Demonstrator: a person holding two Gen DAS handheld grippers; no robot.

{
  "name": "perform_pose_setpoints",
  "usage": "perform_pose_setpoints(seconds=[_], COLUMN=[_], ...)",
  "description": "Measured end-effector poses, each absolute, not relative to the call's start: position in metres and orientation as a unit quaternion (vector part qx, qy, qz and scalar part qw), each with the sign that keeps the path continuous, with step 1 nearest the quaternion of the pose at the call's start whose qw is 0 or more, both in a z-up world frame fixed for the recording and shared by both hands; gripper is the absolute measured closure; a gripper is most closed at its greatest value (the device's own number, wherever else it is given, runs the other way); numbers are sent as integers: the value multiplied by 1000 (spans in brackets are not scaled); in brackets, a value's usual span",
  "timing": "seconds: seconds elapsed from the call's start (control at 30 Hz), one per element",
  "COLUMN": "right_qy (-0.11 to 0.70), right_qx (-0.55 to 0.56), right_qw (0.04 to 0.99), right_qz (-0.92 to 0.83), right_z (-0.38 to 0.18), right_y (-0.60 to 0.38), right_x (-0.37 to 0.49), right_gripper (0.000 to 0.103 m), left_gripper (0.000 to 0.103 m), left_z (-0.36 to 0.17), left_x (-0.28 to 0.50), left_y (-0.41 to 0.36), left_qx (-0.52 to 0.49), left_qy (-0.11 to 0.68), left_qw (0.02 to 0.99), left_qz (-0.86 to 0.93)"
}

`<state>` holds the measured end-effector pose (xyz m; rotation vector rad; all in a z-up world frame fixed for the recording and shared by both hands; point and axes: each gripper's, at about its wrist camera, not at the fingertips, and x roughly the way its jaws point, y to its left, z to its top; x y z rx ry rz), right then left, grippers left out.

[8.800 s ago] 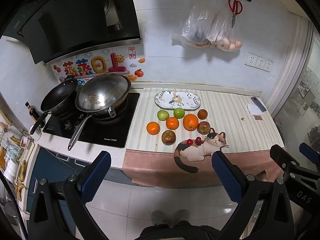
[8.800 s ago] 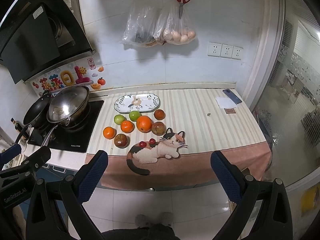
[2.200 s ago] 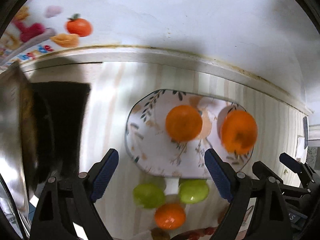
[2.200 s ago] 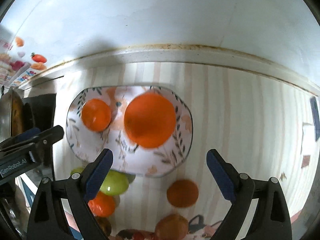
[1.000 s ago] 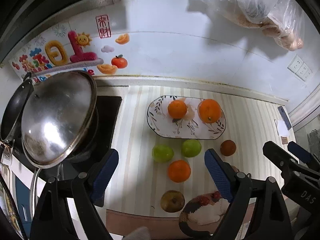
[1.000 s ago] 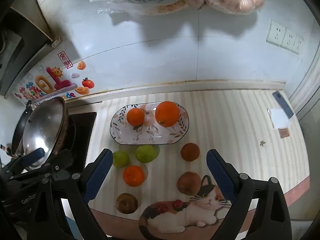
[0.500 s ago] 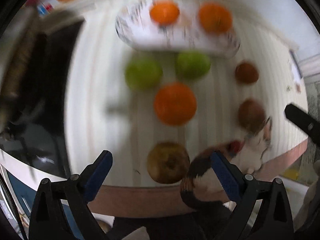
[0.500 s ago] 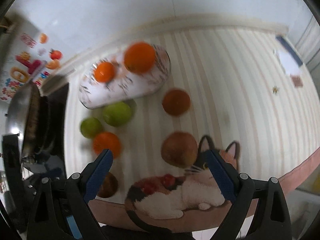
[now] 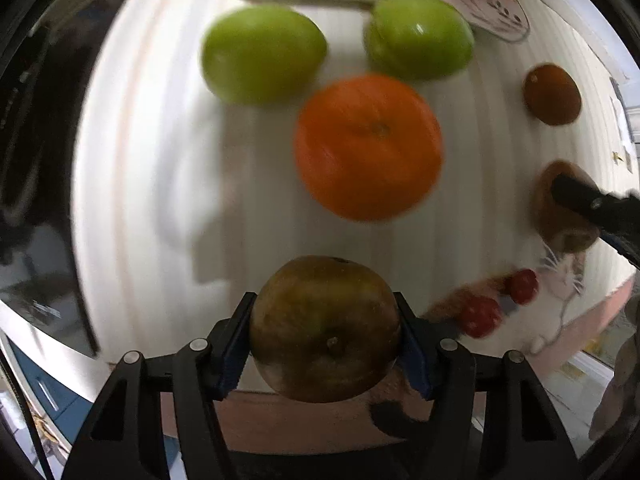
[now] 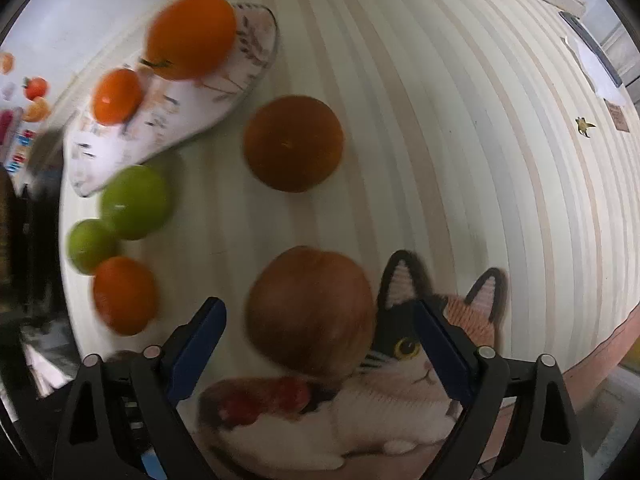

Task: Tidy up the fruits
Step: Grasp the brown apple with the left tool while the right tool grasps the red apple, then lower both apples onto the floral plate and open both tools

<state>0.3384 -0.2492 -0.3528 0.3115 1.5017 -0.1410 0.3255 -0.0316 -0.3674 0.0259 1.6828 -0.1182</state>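
Both grippers pointed down over fruit at the desk's front edge. The left gripper (image 9: 325, 344) was closing, its pads against a brownish apple (image 9: 325, 328) to lift it. The right gripper (image 10: 320, 340) was closing too, still wide, with a reddish apple (image 10: 310, 310) between its jaws, untouched. Near the back edge, the patterned plate (image 10: 168, 132) held two oranges (image 10: 192, 36); the green fruits (image 9: 262, 54) lay outside it.

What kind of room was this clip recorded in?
Most likely a home kitchen: a striped counter mat with loose fruit beside a patterned plate holding oranges, a dark cooktop at the counter's edge, and a white wall behind with food stickers.
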Motion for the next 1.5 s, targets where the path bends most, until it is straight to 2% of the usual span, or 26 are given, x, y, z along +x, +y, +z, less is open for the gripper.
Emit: perform_pose_setpoints(seconds=[0.07, 0.37, 0.8, 1.03, 1.23, 1.5], right_qy=[681, 703, 710, 695, 641, 629], right_qx=[149, 130, 111, 138, 157, 126], right_qw=[716, 699, 695, 704, 749, 765], right_qz=[-45, 24, 29, 44, 67, 52], right_z=[-360, -361, -366, -340, -288, -306], right_y=[-246, -209, -191, -185, -174, -145], right_x=[340, 336, 334, 343, 388, 465], right_gripper=[33, 33, 33, 33, 33, 33], left_gripper=[41, 41, 41, 41, 41, 41], left_z=[-366, -370, -364, -318, -254, -278], left_x=[328, 328, 329, 345, 401, 504], left_y=[-27, -20, -22, -4, 11, 23], left_qx=[8, -4, 1, -10, -65, -103], left_qy=[742, 734, 735, 713, 666, 678], left_qw=[669, 678, 677, 699, 741, 727], left_qz=[-43, -27, -32, -55, -63, -43])
